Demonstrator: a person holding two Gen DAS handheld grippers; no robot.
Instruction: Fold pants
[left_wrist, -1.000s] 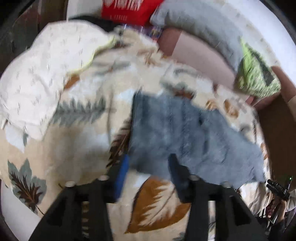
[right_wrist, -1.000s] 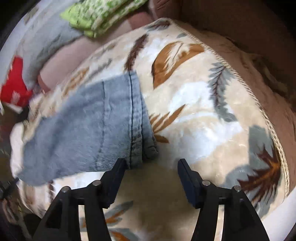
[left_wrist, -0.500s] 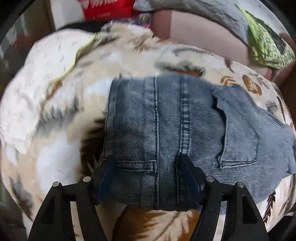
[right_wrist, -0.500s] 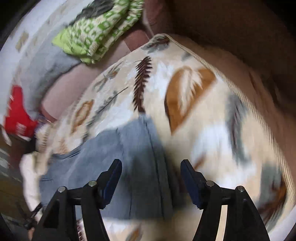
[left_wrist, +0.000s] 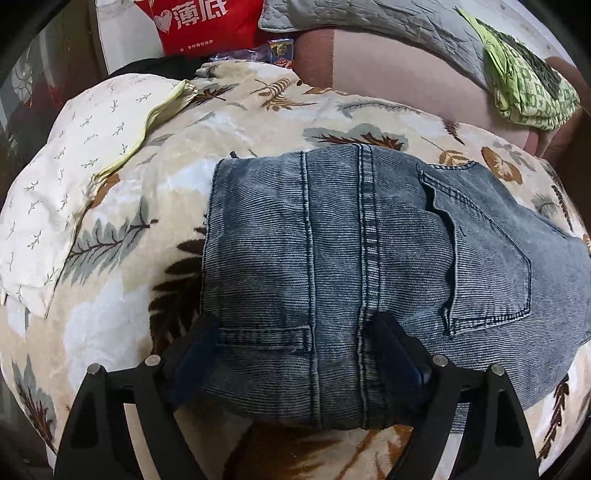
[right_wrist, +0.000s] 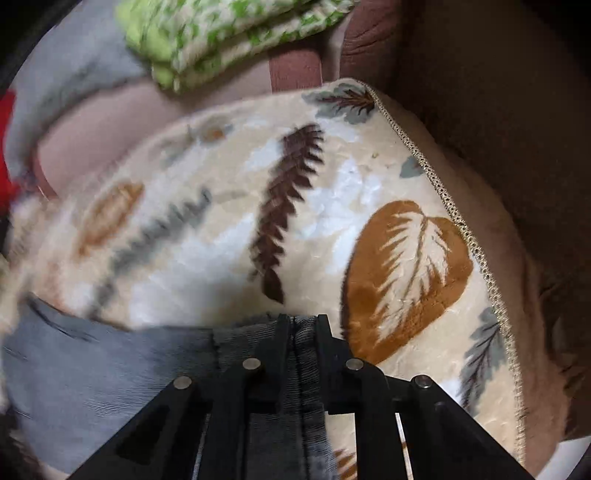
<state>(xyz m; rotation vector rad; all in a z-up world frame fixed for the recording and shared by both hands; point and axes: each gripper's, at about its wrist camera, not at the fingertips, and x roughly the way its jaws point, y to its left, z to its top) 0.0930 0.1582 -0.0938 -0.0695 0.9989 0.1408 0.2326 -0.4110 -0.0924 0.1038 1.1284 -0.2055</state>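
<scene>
The blue-grey denim pants (left_wrist: 351, 258) lie flat on a leaf-patterned blanket (left_wrist: 155, 229), waistband end toward me, back pocket on the right. My left gripper (left_wrist: 295, 343) is wide open, its fingers (left_wrist: 199, 347) straddling the near edge of the pants at a belt loop and centre seam. In the right wrist view my right gripper (right_wrist: 301, 328) is shut on a seamed edge of the pants (right_wrist: 110, 369), which stretch away to the left over the blanket (right_wrist: 221, 229).
A white printed pillow (left_wrist: 74, 177) lies left of the pants. A folded green patterned cloth (left_wrist: 528, 77), a grey quilted cushion (left_wrist: 369, 22) and a red bag (left_wrist: 207, 26) sit behind on the pink sofa (left_wrist: 399, 70). The blanket's braided edge (right_wrist: 461, 229) runs down the right.
The left gripper has come in low so its open fingers straddle the pants' near edge. The right gripper has moved onto the pants and closed on their seamed edge.
</scene>
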